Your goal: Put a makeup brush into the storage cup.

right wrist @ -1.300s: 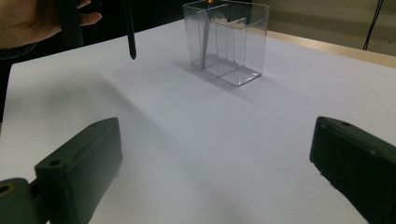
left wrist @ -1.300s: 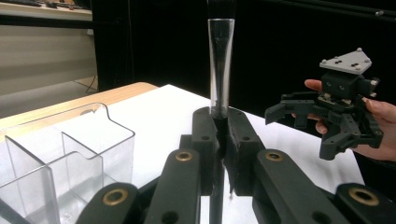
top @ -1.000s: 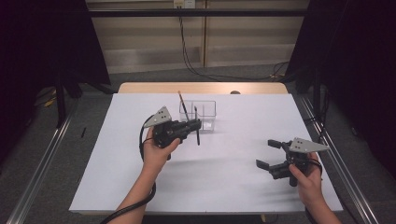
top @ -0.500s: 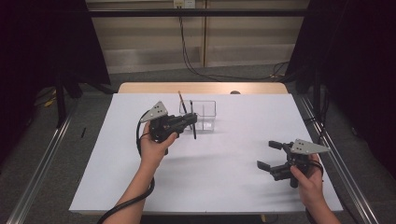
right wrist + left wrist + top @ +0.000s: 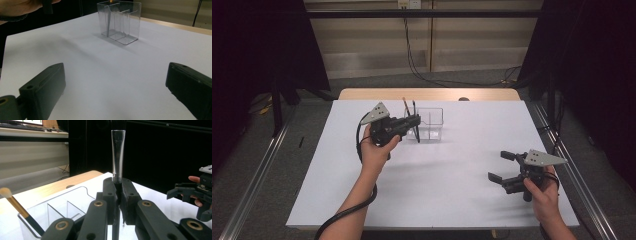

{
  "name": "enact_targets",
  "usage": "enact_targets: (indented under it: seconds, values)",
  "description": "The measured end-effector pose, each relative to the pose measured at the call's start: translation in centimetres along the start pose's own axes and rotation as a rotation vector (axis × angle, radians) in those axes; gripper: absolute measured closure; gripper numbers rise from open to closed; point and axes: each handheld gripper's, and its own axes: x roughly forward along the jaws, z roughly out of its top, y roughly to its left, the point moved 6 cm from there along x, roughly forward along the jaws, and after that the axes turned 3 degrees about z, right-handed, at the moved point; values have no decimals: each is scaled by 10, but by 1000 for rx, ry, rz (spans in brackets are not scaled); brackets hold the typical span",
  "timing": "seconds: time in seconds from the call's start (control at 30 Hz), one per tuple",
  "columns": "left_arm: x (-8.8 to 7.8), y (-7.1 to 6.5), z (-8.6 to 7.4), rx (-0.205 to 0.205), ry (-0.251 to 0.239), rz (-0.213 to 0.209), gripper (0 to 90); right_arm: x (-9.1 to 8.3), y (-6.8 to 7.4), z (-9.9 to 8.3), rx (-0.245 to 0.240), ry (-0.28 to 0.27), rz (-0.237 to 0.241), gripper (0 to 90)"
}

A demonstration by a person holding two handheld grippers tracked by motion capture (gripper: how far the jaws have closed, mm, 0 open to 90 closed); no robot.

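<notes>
A clear plastic organizer (image 5: 432,123) with several compartments stands on the white table (image 5: 447,200), toward the far middle. A brush with a tan tip (image 5: 404,103) leans in its left compartment, and its tip and dark handle (image 5: 23,213) show in the left gripper view. My left gripper (image 5: 416,121) is level at the organizer's left front and shut on a black brush (image 5: 416,130) held nearly upright. That brush (image 5: 117,152) rises from the closed jaws of my left gripper (image 5: 117,186). My right gripper (image 5: 501,166) rests near the table's right front, open and empty (image 5: 117,87).
The organizer (image 5: 120,22) stands well ahead of the right gripper, with bare white table between them. A wooden strip (image 5: 427,94) runs along the table's far edge. Metal rails (image 5: 259,165) flank the table, and cables (image 5: 417,65) hang behind it.
My left gripper has shifted slightly away from the person and to the left with the black brush in it. The right gripper has stayed put.
</notes>
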Motion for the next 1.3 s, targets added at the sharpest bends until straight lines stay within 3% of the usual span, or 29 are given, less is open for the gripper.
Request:
enact_targets:
  seconds: [0.77, 1.3]
  values:
    - [3, 21, 16, 11, -8, 79, 835, -2, 0, 0, -5, -8, 4, 26]
    - [4, 29, 30, 22, -22, 108, 835, -2, 0, 0, -9, -5, 8, 25]
